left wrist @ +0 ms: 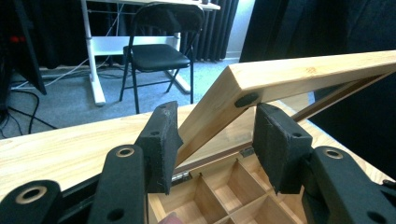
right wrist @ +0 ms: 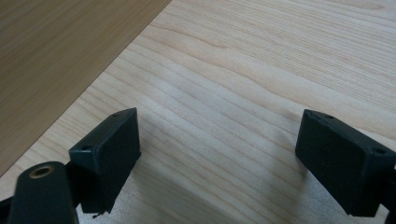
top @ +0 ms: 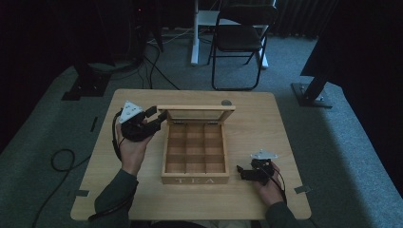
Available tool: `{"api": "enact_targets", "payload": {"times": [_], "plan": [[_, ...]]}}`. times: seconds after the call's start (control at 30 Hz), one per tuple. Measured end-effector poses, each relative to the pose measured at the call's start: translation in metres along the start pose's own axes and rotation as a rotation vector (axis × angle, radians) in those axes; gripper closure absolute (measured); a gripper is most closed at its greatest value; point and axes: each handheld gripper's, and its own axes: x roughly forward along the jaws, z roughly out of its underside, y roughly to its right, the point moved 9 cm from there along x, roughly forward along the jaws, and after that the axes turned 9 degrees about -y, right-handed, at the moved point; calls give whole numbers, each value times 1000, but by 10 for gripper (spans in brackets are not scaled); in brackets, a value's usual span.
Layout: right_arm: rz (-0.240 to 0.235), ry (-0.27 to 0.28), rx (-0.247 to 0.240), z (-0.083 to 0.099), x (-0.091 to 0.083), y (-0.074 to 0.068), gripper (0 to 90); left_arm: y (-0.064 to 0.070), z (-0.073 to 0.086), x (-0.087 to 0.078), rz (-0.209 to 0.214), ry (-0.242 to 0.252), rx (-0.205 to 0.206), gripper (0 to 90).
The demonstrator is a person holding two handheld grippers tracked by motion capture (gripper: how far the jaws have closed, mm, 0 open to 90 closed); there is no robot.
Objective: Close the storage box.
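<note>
Tea box (top: 195,151) sits at the centre of the high view on the wooden table (top: 256,133), its lid (top: 196,113) raised at the far edge and its wooden compartments bare. In the left gripper view the left gripper (left wrist: 212,140) has its two black pads (left wrist: 161,140) spread on either side of the lid's corner (left wrist: 243,81) — whether they press the wood or merely flank it cannot be told. Below them the box's dividers (left wrist: 219,191) show, and a small hinge (left wrist: 180,176) near the left pad. The lid's frame slants up toward the upper right of that frame.

In the high view the left gripper (top: 159,118) points right at the lid's left end, held by the left hand (top: 132,151), with a sleeve (top: 114,197) rising from the bottom edge. The right gripper (top: 241,172) lies at the lower right of the box, aimed left toward its front corner — apart from it, in the right hand (top: 268,187).

The right gripper view shows that gripper (right wrist: 217,158) with jaws wide apart over bare table grain, nothing between them.

A folding chair (top: 240,40) stands beyond the table at the top of the high view, cables (top: 62,161) trail at the left, and a small dark round thing (top: 226,102) lies behind the lid.
</note>
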Motion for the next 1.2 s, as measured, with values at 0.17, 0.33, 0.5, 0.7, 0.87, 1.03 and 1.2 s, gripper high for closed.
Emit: {"api": "enact_targets", "payload": {"times": [0.17, 0.33, 0.5, 0.7, 0.87, 1.03, 1.2], "plan": [[0, 0, -2, 0, 0, 0, 134, 1, 4, -2, -1, -10, -1, 492], [0, 0, -2, 0, 0, 0, 134, 4, 9, -6, -7, -25, -2, 489], [0, 0, -1, 0, 0, 0, 134, 7, 15, -8, -2, -31, -7, 489], [0, 0, -1, 0, 0, 0, 135, 10, 21, -11, 3, -32, -8, 490], [1, 2, -2, 0, 0, 0, 134, 12, 27, -13, 6, -31, -12, 490], [-1, 0, 1, 0, 0, 0, 134, 14, 33, -15, 7, -35, -10, 490], [-1, 0, 3, 0, 0, 0, 134, 17, 40, -16, 26, -44, -19, 488]]}}
